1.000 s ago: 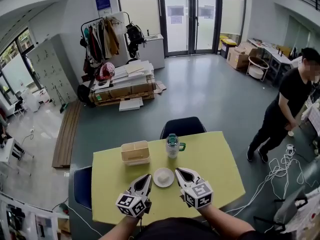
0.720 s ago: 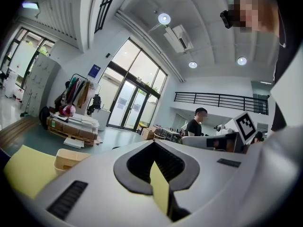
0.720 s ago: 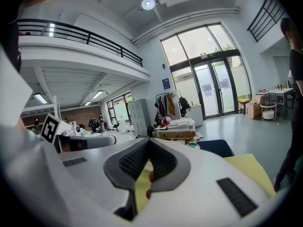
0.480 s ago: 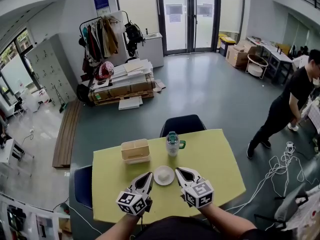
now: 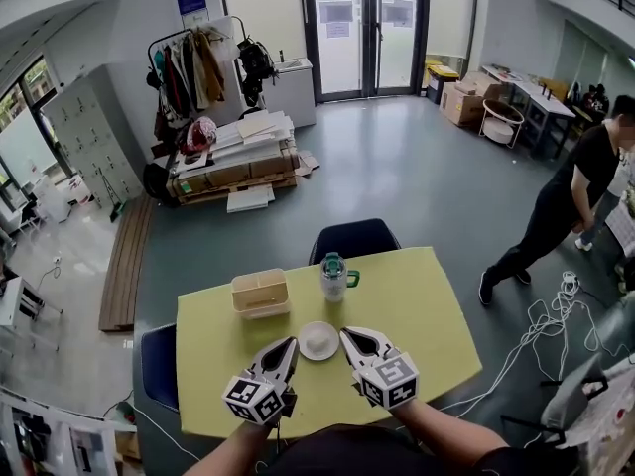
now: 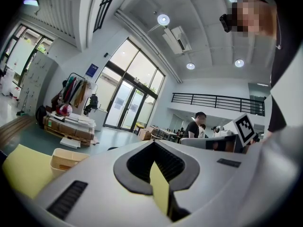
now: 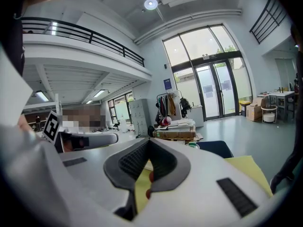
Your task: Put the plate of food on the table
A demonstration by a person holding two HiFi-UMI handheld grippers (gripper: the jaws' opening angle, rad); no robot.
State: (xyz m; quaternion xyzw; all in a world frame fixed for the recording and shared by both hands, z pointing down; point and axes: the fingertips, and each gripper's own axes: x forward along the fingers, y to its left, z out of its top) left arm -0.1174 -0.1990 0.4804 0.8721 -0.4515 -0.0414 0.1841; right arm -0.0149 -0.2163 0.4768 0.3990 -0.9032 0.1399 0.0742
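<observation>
A small white plate with a pale lump of food rests on the yellow table, near its front edge. My left gripper lies just left of the plate, its tip pointing at the rim, shut and holding nothing. My right gripper sits just right of the plate, also shut and empty. In the left gripper view the left gripper shows only a thin slit with yellow table behind it. The right gripper looks the same in the right gripper view. Neither gripper view shows the plate.
A beige basket and a green-lidded bottle stand behind the plate. One dark chair is at the table's far side, another chair at its left. A person in black stands at the right, near cables on the floor.
The head view has shifted a little, so the table sits slightly higher and further left. Both grippers keep their places beside the plate. The person at the right has stepped along.
</observation>
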